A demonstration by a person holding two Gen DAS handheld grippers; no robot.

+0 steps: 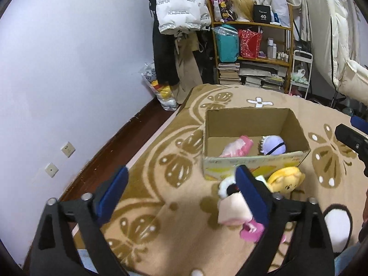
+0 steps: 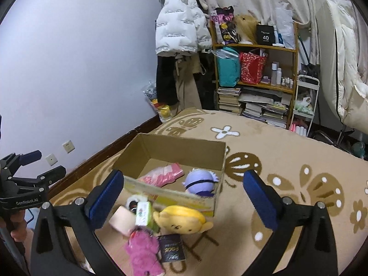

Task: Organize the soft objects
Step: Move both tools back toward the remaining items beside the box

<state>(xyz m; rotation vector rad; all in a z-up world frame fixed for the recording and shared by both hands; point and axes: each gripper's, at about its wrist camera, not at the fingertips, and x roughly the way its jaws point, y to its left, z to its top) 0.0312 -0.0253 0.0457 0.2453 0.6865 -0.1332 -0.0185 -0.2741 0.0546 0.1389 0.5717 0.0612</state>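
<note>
Lying just below and between the right gripper's [image 2: 181, 197] spread, empty fingers, the yellow plush [image 2: 181, 220] looks light and squashy; its rounded head seems the best place to pinch, since it should compress without slipping. Left of it sit a pink fuzzy toy [image 2: 142, 253] and a cream plush [image 2: 122, 220], possibly a doll, though blur hides detail. Ahead stands the cardboard box [image 2: 174, 195], already holding a purple plush [image 2: 200, 181]. Further left, the left gripper [image 1: 181, 195] hangs unclenched, carrying nothing
</note>
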